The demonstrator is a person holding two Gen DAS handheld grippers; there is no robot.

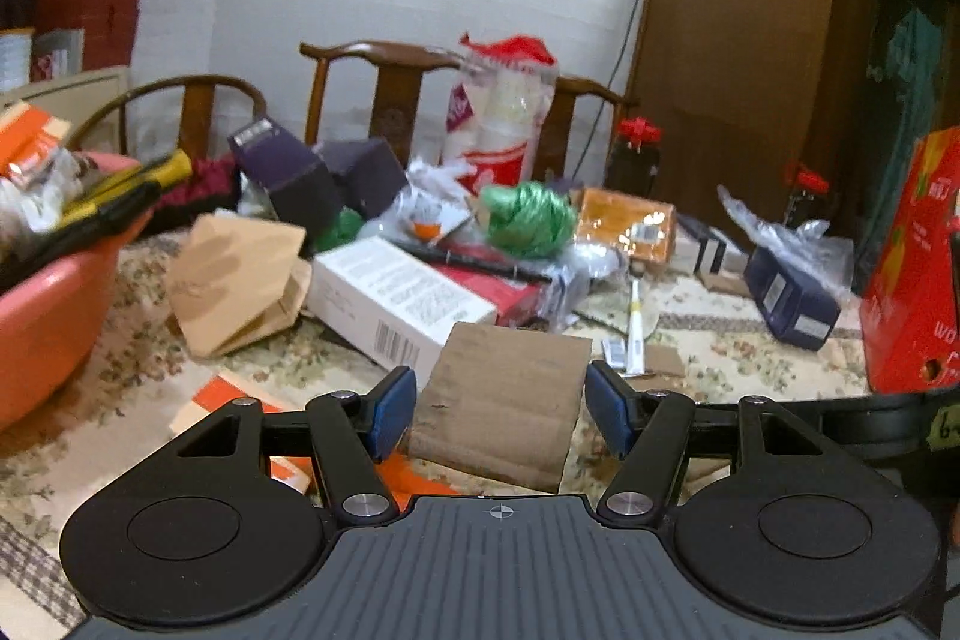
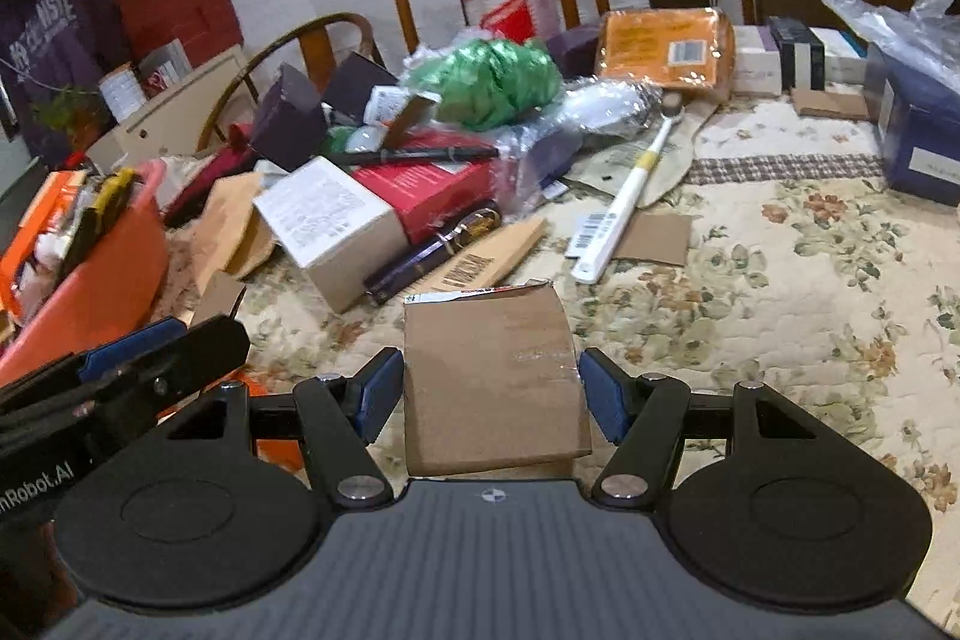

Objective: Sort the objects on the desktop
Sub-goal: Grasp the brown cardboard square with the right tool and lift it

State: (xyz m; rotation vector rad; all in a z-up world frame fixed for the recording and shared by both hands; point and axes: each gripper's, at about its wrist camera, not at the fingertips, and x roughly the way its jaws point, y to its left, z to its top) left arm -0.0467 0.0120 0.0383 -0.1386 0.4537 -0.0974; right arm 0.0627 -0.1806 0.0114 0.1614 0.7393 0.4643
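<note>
While both hand-held grippers, left hand-held gripper [image 1: 501, 415] and right hand-held gripper [image 2: 491, 396], gape empty astride the cardboard piece [image 2: 493, 382], the box heap [image 2: 384, 214] at eleven o'clock could topple if nudged.

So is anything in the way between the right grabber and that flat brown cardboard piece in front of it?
Nothing visible is in the way. The cardboard piece lies flat on the flowery tablecloth, right ahead of the right gripper and framed by its open blue fingers. The messy pile starts behind it, with the white box further back.
</note>
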